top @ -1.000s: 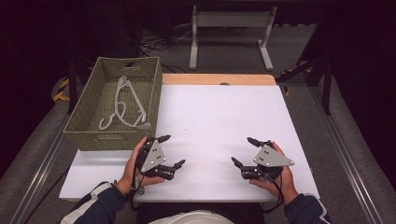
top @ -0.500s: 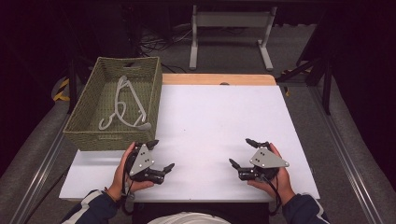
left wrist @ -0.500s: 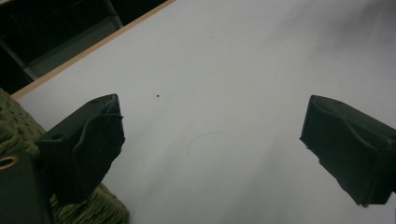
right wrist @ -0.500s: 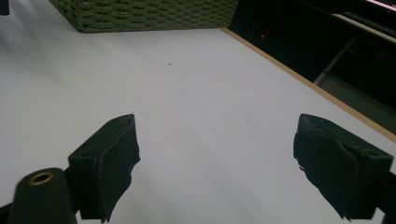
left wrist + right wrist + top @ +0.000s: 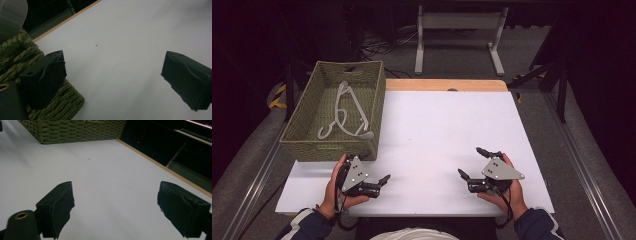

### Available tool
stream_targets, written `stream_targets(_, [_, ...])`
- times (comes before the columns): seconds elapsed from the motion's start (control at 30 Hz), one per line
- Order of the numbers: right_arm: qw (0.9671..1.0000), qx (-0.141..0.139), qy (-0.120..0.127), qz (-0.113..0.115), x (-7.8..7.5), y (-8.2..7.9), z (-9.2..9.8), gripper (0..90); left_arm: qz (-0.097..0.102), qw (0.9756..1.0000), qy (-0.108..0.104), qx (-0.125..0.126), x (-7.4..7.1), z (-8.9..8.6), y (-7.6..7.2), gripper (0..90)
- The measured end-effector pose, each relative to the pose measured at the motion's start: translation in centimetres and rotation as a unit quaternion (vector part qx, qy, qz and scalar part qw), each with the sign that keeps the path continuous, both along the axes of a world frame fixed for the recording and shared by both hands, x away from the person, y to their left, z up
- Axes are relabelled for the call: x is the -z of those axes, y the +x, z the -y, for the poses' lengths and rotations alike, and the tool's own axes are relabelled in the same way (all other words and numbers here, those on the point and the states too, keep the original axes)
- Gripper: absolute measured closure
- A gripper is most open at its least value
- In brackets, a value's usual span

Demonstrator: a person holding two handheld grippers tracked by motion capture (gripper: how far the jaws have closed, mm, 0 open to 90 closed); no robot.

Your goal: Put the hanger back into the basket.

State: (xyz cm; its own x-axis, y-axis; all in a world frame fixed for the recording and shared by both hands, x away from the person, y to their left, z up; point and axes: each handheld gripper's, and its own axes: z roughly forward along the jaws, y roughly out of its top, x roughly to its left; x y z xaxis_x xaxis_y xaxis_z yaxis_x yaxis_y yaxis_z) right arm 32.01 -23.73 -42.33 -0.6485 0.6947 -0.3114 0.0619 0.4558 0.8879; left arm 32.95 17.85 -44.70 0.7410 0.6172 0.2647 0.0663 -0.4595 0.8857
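Two black two-jaw grippers rest low over the near edge of the table, each held in one hand. The left gripper (image 5: 379,181) has its jaws spread wide with nothing between them, and in the left gripper view (image 5: 112,75) only bare white surface lies in the gap. The right gripper (image 5: 472,162) is also released and empty, its jaws well apart.

Compared with a second ago, the left gripper has drawn back from the basket corner toward the person and turned to point to the right; the right gripper has hardly moved. I judge this as a retreat to a resting pose, so the work with the basket seems finished or not begun.

Just beside the left gripper stands the rectangular olive-green woven basket (image 5: 302,127), with a rough, rope-like weave. Inside it lies the white flexible cable (image 5: 343,114), thin, smooth and loosely looped on the basket floor. The white matte table top (image 5: 437,125) is flat, with a light wooden edge (image 5: 442,85) at the far side.
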Motion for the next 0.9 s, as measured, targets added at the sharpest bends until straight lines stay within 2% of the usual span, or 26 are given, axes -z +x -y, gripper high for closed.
stream_targets(0.07, [1.0,0.0,0.0,0.0,0.03,-0.07,-0.13,14.2,-0.006,1.0,-0.005,-0.004,0.08,-0.43,-0.1,5.6])
stream_targets(0.1, [1.0,0.0,-0.002,0.002,0.04,-0.12,-0.2,14.2,-0.003,1.0,-0.001,-0.004,0.01,-0.66,-0.03,5.2])
stream_targets(0.13, [1.0,0.0,-0.004,0.004,0.05,-0.16,-0.27,14.2,-0.007,0.9999,-0.009,-0.006,0.03,-0.81,-0.02,5.2])
stream_targets(0.23, [1.0,-0.001,-0.004,0.005,0.08,-0.14,-0.34,14.1,-0.007,0.9998,-0.016,-0.011,-0.14,-1.13,0.16,4.8])
stream_targets(0.37, [1.0,0.0,-0.005,0.002,0.12,-0.06,-0.21,13.3,-0.005,0.9999,-0.012,-0.011,-0.24,-1.18,0.34,4.3])
stream_targets(0.7, [1.0,0.0,-0.006,0.005,0.04,-0.2,-0.2,13.2,-0.008,0.9997,-0.022,-0.009,-0.24,-1.08,0.27,4.5])
stream_targets(0.9, [1.0,-0.002,-0.005,0.003,0.1,-0.1,-0.12,13.2,-0.008,0.9998,-0.017,-0.007,-0.19,-0.9,0.41,4.8])
